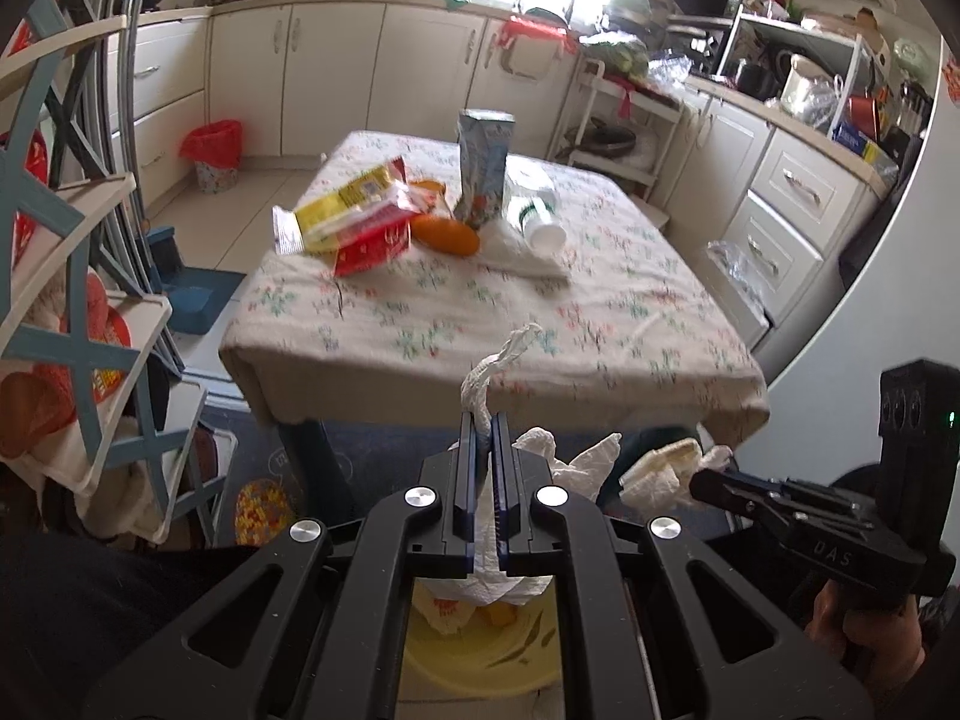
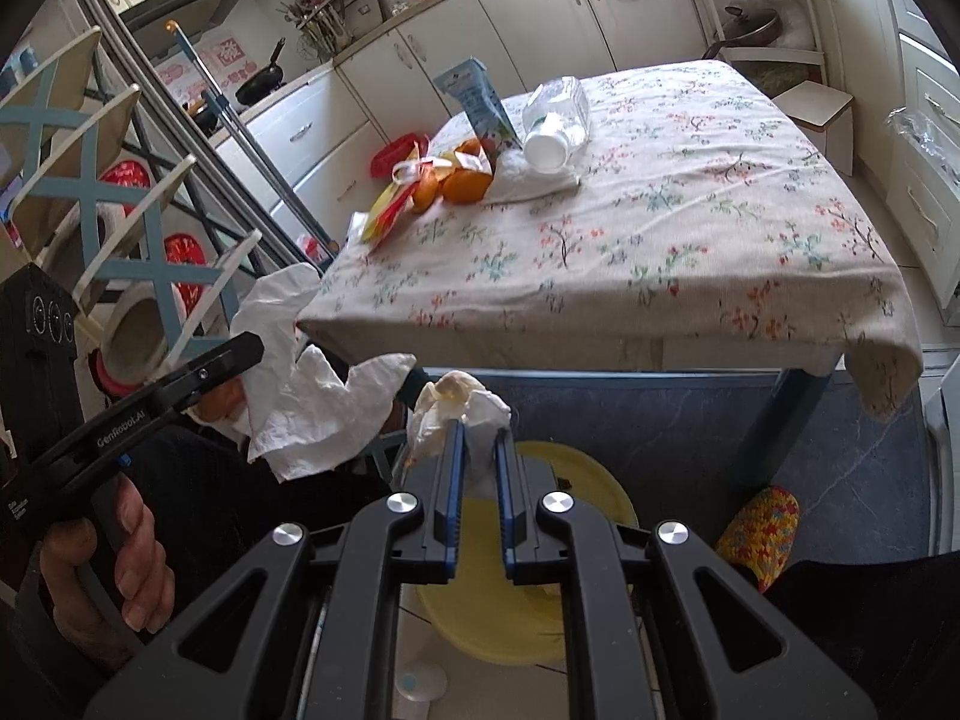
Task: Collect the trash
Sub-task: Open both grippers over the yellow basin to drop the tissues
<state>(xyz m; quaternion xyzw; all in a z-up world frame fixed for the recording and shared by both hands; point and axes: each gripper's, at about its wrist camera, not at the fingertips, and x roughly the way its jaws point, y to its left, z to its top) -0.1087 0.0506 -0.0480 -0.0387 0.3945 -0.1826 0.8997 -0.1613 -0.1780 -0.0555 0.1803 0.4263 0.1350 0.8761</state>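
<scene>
Left wrist view showed my left hand-held gripper (image 1: 485,438) squeezing a white tissue (image 1: 489,372); my right hand-held gripper (image 2: 477,450) pinched a crumpled tissue (image 2: 459,402), tabletop (image 2: 630,228) at twelve o'clock.

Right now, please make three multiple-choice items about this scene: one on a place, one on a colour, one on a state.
1. Where does the milk carton stand?
A. on the table
B. on the floor
C. in the basin

2. What colour is the basin below the grippers?
A. blue
B. yellow
C. black

3. What do the fingers of the left gripper do?
A. stand wide open
B. grip the bottle
C. pinch a paper towel

Answers: 1 A, it stands upright on the flowered tablecloth; 2 B, its rim shows yellow; 3 C, white paper sticks up between them.
</scene>
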